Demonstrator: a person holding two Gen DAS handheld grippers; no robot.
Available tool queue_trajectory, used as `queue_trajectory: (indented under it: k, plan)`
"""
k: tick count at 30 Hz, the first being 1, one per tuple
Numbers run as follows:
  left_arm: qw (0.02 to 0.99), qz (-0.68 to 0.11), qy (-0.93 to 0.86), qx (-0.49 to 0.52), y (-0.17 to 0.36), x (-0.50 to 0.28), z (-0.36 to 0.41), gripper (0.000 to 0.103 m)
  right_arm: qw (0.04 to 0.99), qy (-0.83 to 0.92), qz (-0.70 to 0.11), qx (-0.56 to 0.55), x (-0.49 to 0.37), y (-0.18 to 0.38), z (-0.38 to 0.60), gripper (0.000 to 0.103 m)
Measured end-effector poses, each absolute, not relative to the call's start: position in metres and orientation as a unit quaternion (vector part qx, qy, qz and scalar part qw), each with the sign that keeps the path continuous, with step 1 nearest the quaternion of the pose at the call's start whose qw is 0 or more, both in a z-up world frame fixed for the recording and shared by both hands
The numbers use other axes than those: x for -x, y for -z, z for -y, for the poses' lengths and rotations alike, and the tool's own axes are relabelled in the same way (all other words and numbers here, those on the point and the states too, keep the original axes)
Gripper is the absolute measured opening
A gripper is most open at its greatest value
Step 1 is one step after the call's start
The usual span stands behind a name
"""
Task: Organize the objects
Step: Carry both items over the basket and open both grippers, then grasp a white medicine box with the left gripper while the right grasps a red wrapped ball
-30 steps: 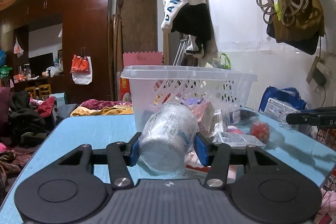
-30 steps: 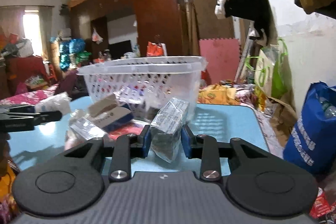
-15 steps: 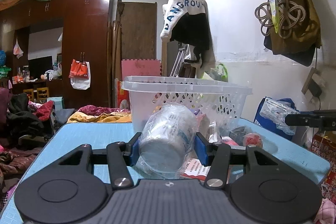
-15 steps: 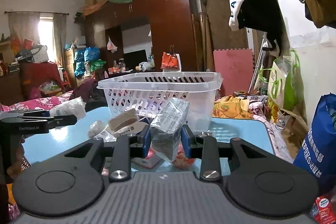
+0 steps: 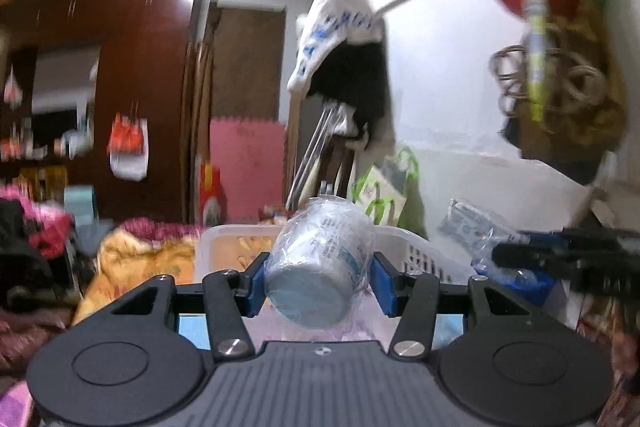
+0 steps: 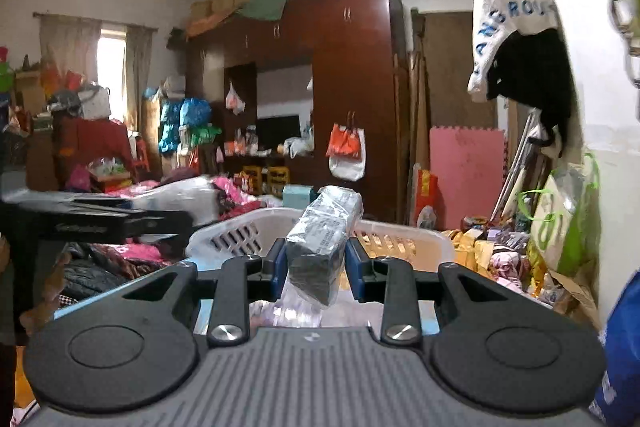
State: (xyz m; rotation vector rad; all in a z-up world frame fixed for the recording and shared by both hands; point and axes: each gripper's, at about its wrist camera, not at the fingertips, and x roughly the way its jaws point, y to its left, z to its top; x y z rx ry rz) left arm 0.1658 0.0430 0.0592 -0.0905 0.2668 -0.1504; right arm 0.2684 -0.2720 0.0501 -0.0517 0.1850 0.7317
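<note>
In the blurred left wrist view, the left gripper (image 5: 318, 277) clamps a plastic-wrapped white cylindrical cup (image 5: 320, 267), held in front of the white slotted plastic basket (image 5: 420, 255) just beyond.

In the right wrist view, the right gripper (image 6: 316, 267) grips a plastic-wrapped dark rectangular packet (image 6: 322, 243) before the same basket's near rim.

Plastic, film wrap, matt black gripper parts.
Cup (image 5: 320, 275) in glossy crinkled clear film; dark packet (image 6: 322, 251) in shiny clear wrap. Basket (image 6: 400, 239) white slotted plastic, semi-gloss. Fingers (image 5: 382, 283) blue rubbery pads on matt black plastic, silver metal screws. Wardrobe (image 6: 352, 75) glossy dark red-brown wood. Counter (image 5: 190, 331) smooth blue.
</note>
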Motion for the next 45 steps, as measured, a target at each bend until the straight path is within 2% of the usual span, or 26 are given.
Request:
queue_trajectory:
  k: [3, 4, 5, 6, 7, 10, 13, 15, 20, 23, 27, 33, 34, 35, 37, 39, 40, 41, 42, 45]
  plan:
    - [0.982, -0.172, 0.058, 0.04, -0.059, -0.211, -0.04, 0.057, 0.925, -0.361, -0.115, 0.034, -0.299, -0.055, 0.252, 0.039]
    - [0.982, -0.178, 0.048, 0.042, -0.057, -0.219, -0.04, 0.064, 0.925, -0.359, -0.117, 0.033, -0.304, -0.053, 0.25, 0.045]
    - [0.981, -0.186, 0.043, 0.041, -0.054, -0.227, -0.04, 0.076, 0.926, -0.357, -0.116, 0.033, -0.308, -0.052, 0.247, 0.072]
    - [0.98, -0.189, 0.04, 0.041, -0.052, -0.231, -0.041, 0.078, 0.928, -0.351, -0.116, 0.038, -0.311, -0.05, 0.244, 0.097]
    - [0.98, -0.19, 0.037, 0.044, -0.049, -0.231, -0.043, 0.079, 0.93, -0.346, -0.114, 0.042, -0.309, -0.048, 0.245, 0.102]
    - [0.978, -0.2, 0.037, 0.037, -0.042, -0.219, -0.047, 0.079, 0.932, -0.345, -0.104, 0.044, -0.293, -0.044, 0.256, 0.102]
    - [0.983, -0.177, 0.04, 0.036, -0.037, -0.179, -0.048, 0.08, 0.934, -0.342, -0.094, 0.046, -0.266, -0.04, 0.273, 0.103]
    - [0.984, -0.162, 0.071, 0.035, -0.024, -0.141, -0.045, 0.089, 0.933, -0.343, -0.097, 0.046, -0.25, -0.029, 0.284, 0.103]
    - [0.981, -0.172, 0.089, 0.009, 0.017, -0.09, -0.016, 0.091, 0.938, -0.31, -0.145, 0.056, -0.246, 0.011, 0.294, 0.103]
    - [0.978, -0.18, 0.109, -0.003, 0.025, -0.088, 0.009, 0.091, 0.933, -0.302, -0.187, 0.055, -0.263, 0.031, 0.288, 0.103]
    - [0.975, -0.187, 0.094, -0.07, 0.038, -0.093, 0.048, 0.091, 0.929, -0.288, -0.228, 0.05, -0.282, 0.048, 0.283, 0.103]
    - [0.971, -0.219, 0.066, -0.066, 0.051, -0.115, 0.053, 0.091, 0.918, -0.301, -0.256, 0.041, -0.288, 0.058, 0.281, 0.102]
    - [0.971, -0.224, 0.063, -0.058, 0.052, -0.118, 0.05, 0.09, 0.919, -0.302, -0.251, 0.039, -0.287, 0.057, 0.282, 0.102]
    - [0.97, -0.227, 0.064, -0.05, 0.054, -0.119, 0.047, 0.084, 0.92, -0.302, -0.248, 0.039, -0.286, 0.057, 0.282, 0.102]
    - [0.969, -0.234, 0.074, -0.039, 0.057, -0.119, 0.044, 0.077, 0.919, -0.297, -0.255, 0.049, -0.287, 0.057, 0.278, 0.098]
    - [0.97, -0.227, 0.072, -0.041, 0.058, -0.115, 0.044, 0.076, 0.917, -0.296, -0.263, 0.055, -0.289, 0.059, 0.277, 0.082]
    - [0.972, -0.222, 0.067, -0.047, 0.058, -0.114, 0.045, 0.076, 0.915, -0.301, -0.264, 0.056, -0.29, 0.059, 0.276, 0.08]
    - [0.973, -0.214, 0.063, -0.053, 0.058, -0.111, 0.045, 0.076, 0.914, -0.305, -0.263, 0.051, -0.29, 0.059, 0.278, 0.069]
    - [0.975, -0.207, 0.061, -0.053, 0.056, -0.106, 0.044, 0.076, 0.915, -0.3, -0.264, 0.049, -0.291, 0.059, 0.279, 0.049]
    - [0.978, -0.19, 0.068, -0.043, 0.049, -0.098, 0.038, 0.076, 0.916, -0.291, -0.271, 0.05, -0.295, 0.062, 0.279, 0.049]
